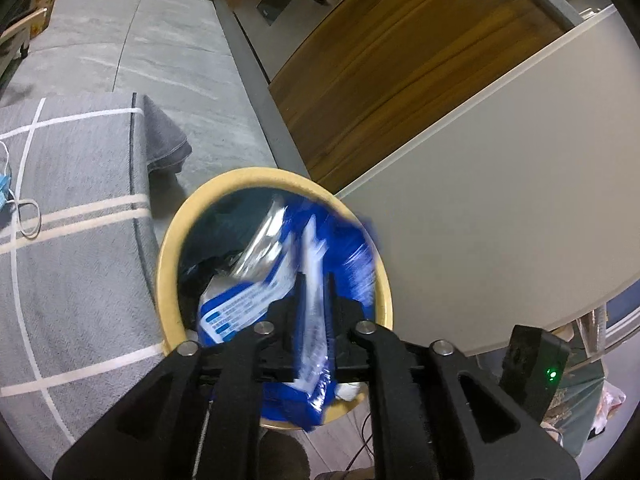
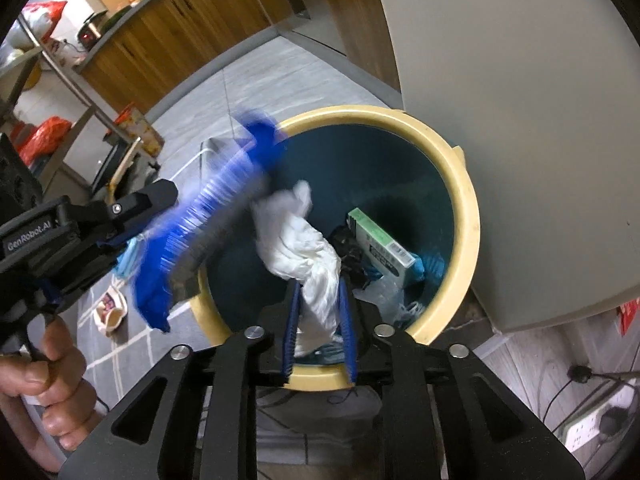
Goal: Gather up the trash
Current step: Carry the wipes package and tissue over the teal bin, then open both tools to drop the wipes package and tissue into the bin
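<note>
A round bin with a cream rim (image 1: 170, 256) (image 2: 468, 208) and dark inside stands on the floor. My left gripper (image 1: 314, 304) is shut on a blue and white plastic wrapper (image 1: 344, 248), blurred, held over the bin's mouth; the wrapper also shows in the right wrist view (image 2: 200, 216), sticking out of that gripper (image 2: 120, 240). My right gripper (image 2: 318, 308) is shut on a crumpled white tissue (image 2: 296, 236) above the bin. In the bin lie a green and white box (image 2: 380, 240), black scraps and clear plastic.
A white table top (image 1: 500, 200) (image 2: 520, 120) overhangs the bin. A grey rug with white lines (image 1: 72, 240) lies at left, with a blue face mask (image 1: 4, 188) on it. A wrapper (image 2: 110, 312) lies on the rug. Wooden cabinets (image 1: 400, 60) stand behind. A power strip (image 2: 596, 424) lies at right.
</note>
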